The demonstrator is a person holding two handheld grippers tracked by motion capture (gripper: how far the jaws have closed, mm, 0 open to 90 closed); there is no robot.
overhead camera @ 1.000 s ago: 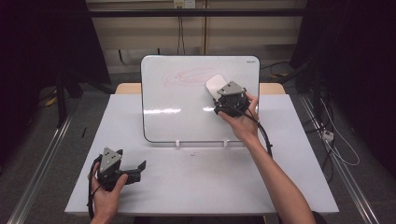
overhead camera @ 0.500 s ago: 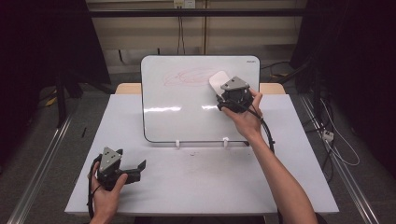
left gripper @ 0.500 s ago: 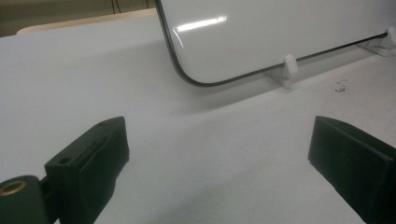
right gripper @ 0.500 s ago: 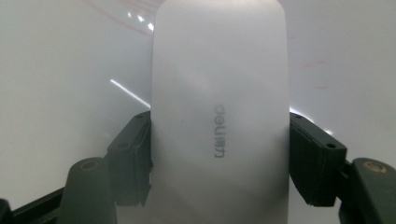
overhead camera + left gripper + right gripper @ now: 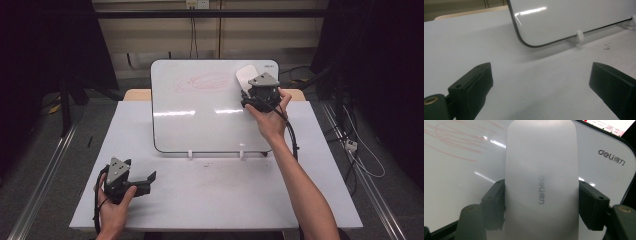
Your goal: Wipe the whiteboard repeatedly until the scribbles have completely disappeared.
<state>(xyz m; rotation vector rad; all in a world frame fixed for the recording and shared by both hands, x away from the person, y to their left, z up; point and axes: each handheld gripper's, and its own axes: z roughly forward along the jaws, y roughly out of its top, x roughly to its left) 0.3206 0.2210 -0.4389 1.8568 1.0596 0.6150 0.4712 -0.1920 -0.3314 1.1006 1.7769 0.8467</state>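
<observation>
high view: right gripper (image 5: 248, 85) is clamped on the white eraser (image 5: 246, 78) at the top right corner of the whiteboard (image 5: 200, 120). a second ago it sat lower on the board's right side; it has slid up and slightly right since, grip unchanged. right gripper view confirms it: both jaws pressed on the eraser's (image 5: 541, 180) sides, eraser face toward the board (image 5: 456, 182), near the printed logo corner.

red scribble (image 5: 205, 82) in the upper middle of the board looks untouched, same shape as before, and sits just left of the eraser. so my read is the move was positioning, not wiping: eraser now level with the marks, next pass probably sweeps left across them.

left gripper (image 5: 142, 181) unchanged, low on the table (image 5: 225, 200) at front left, well apart from the board. left gripper view: jaws wide, nothing between them, just bare tabletop (image 5: 536, 82).
</observation>
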